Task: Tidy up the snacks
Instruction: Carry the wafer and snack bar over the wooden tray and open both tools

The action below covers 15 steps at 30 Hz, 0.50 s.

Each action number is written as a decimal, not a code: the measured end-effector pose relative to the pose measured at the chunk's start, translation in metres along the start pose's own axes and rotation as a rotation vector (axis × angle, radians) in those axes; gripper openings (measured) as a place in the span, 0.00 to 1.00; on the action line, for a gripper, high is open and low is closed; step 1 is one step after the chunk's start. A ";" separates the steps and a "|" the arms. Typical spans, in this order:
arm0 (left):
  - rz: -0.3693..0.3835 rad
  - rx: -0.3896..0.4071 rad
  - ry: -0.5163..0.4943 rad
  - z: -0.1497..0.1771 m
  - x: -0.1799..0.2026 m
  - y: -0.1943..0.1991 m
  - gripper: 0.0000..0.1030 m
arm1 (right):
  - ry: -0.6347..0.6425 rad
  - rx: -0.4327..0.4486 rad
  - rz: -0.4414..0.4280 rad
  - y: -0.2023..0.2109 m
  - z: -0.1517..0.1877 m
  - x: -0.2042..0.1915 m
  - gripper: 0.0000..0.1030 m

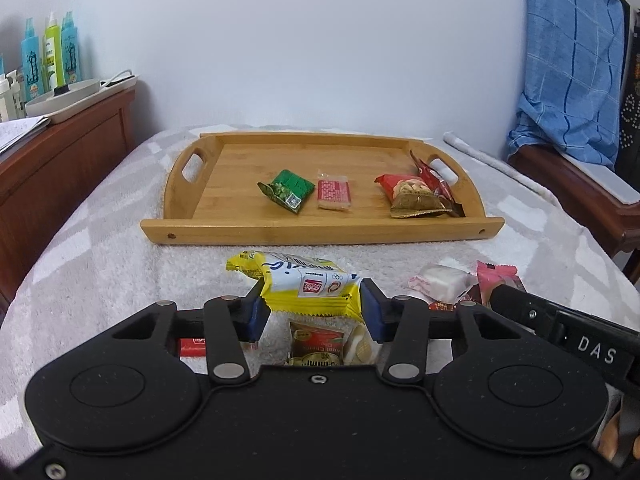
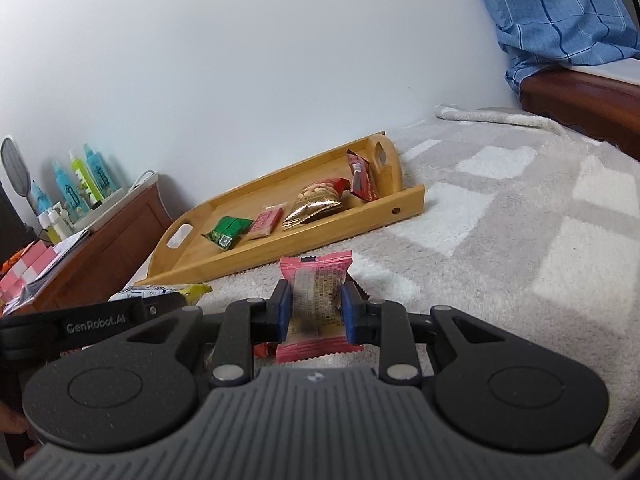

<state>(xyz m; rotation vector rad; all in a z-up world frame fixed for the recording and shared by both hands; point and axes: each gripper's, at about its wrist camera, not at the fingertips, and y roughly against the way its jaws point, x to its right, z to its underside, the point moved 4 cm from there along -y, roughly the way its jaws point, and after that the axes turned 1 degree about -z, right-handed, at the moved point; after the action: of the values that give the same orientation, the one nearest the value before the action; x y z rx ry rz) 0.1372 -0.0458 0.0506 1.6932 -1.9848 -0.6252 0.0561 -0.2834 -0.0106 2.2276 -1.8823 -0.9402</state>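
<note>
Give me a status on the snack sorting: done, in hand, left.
Done: four snacks lie in the tray: a green pack, a pink bar, a nut bag and a red stick.
In hand: the left tongs grip the yellow pack; the right tongs grip the pink pack.
Left: both packs to the tray, plus the white candy and loose snacks on the blanket.

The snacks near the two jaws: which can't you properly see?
- Left wrist view: the red-and-gold packet is cut off below by the left gripper body; the red wrapper mostly hides behind its arm.
- Right wrist view: the pink packet print is too blurred to read; the yellow packet hides behind the other gripper.
</note>
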 end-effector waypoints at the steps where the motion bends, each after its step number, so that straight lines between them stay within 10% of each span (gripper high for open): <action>1: 0.001 0.004 0.001 -0.001 0.000 0.001 0.43 | 0.003 0.002 -0.002 0.000 -0.001 0.000 0.29; 15: -0.015 0.088 0.057 -0.060 -0.029 -0.010 0.43 | -0.013 0.034 -0.068 -0.034 -0.075 0.006 0.29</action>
<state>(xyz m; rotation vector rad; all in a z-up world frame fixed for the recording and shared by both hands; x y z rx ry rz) 0.1851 -0.0214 0.0905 1.7588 -1.9874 -0.4960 0.1235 -0.3044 0.0332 2.3243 -1.8527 -0.9419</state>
